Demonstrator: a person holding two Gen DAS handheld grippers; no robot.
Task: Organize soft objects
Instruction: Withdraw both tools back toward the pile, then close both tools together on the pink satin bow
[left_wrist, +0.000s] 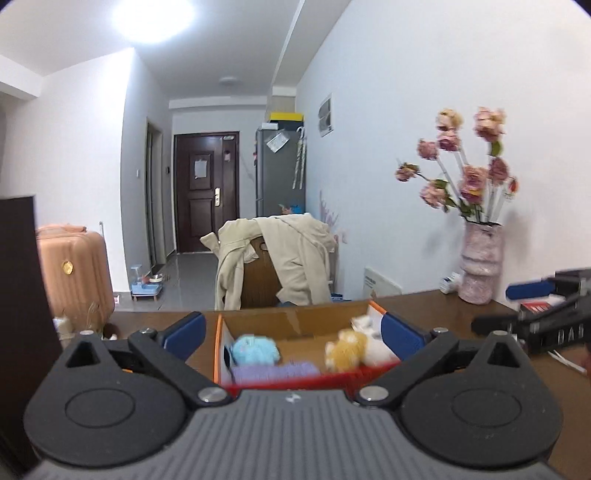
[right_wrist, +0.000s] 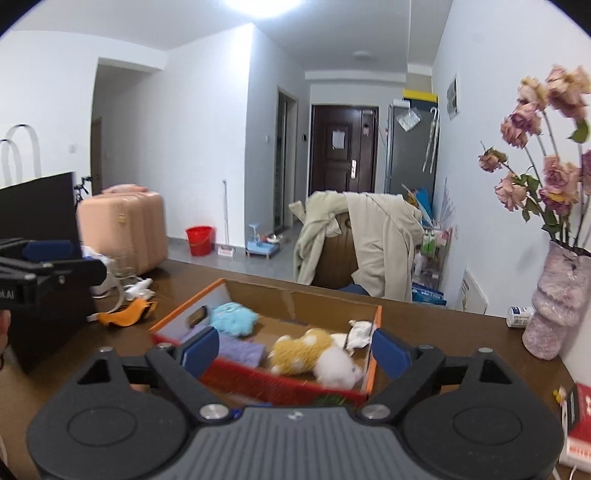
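An open cardboard box (left_wrist: 295, 321) (right_wrist: 295, 295) with red and orange sides stands on the brown table. In it lie a light-blue fluffy toy (left_wrist: 255, 349) (right_wrist: 232, 317), a purple soft cloth (left_wrist: 275, 371) (right_wrist: 238, 350), a yellow-and-white plush animal (left_wrist: 349, 349) (right_wrist: 314, 352) and a white crumpled item (right_wrist: 360, 332). My left gripper (left_wrist: 291, 332) is open and empty just before the box. My right gripper (right_wrist: 295, 352) is open and empty above the box's near wall. Each gripper also shows from the side in the other view (left_wrist: 532, 314) (right_wrist: 44, 266).
A pink vase of dried flowers (left_wrist: 480, 266) (right_wrist: 557, 310) stands at the table's right by the wall. An orange soft item (right_wrist: 123, 314) and white clutter lie left of the box. A chair with a beige coat (left_wrist: 280, 258) (right_wrist: 362, 240) is behind the table. A dark panel (right_wrist: 40, 266) stands left.
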